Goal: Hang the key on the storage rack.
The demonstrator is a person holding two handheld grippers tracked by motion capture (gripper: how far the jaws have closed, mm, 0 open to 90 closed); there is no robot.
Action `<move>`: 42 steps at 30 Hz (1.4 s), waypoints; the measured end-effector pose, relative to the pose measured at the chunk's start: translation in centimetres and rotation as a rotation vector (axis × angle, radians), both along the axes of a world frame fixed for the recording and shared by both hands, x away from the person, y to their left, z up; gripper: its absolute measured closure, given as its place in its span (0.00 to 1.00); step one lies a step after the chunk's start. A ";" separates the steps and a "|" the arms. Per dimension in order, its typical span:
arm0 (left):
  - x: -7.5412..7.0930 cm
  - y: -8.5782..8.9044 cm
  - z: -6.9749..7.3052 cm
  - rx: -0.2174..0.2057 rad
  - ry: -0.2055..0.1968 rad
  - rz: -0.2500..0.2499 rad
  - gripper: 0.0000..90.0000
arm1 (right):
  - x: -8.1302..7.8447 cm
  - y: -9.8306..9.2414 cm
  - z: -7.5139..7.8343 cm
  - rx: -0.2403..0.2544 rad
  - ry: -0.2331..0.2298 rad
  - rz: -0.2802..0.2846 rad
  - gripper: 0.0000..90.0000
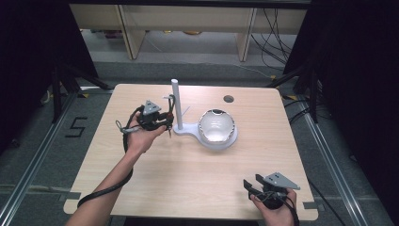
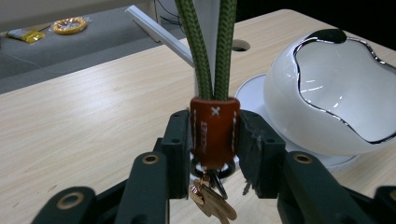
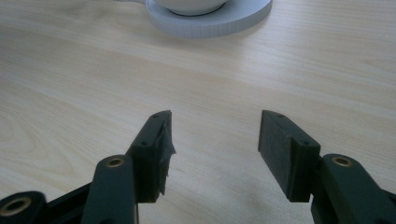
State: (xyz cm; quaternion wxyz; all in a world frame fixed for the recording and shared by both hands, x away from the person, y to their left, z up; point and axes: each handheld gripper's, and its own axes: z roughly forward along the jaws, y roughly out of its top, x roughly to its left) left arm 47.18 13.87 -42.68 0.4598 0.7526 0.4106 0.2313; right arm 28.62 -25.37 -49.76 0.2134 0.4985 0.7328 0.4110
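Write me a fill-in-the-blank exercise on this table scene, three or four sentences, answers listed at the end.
1. The left hand-held gripper is shut on the brown leather sleeve of a ____ cord lanyard.
2. The right hand-held gripper has its jaws ____ with nothing between them.
3. The white bowl with a wavy silver rim sits on a white ____ that also carries an upright post.
4. Small metal ____ hang below the brown sleeve.

Missing words: green; open; base; keys

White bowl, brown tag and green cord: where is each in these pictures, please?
white bowl (image 2: 299,98), left gripper view, on its outer wall.
brown tag (image 2: 215,133), left gripper view, on its front face.
green cord (image 2: 197,51), left gripper view, on its left strand.
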 end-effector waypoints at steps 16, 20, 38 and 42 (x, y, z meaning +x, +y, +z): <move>-1.4 1.4 -0.3 -0.003 -0.027 0.023 0.57 | -0.1 0.2 0.0 0.033 0.012 -0.015 0.51; -2.3 2.3 -0.3 -0.010 -0.036 0.033 0.54 | 0.0 0.0 0.0 0.013 0.000 -0.005 0.50; -6.8 6.1 -0.9 -0.021 -0.061 0.059 0.50 | 0.0 0.2 -0.1 0.023 0.015 -0.002 0.50; -7.7 7.1 -1.3 -0.040 -0.066 0.079 0.50 | 0.0 0.3 -0.2 0.029 0.013 0.005 0.50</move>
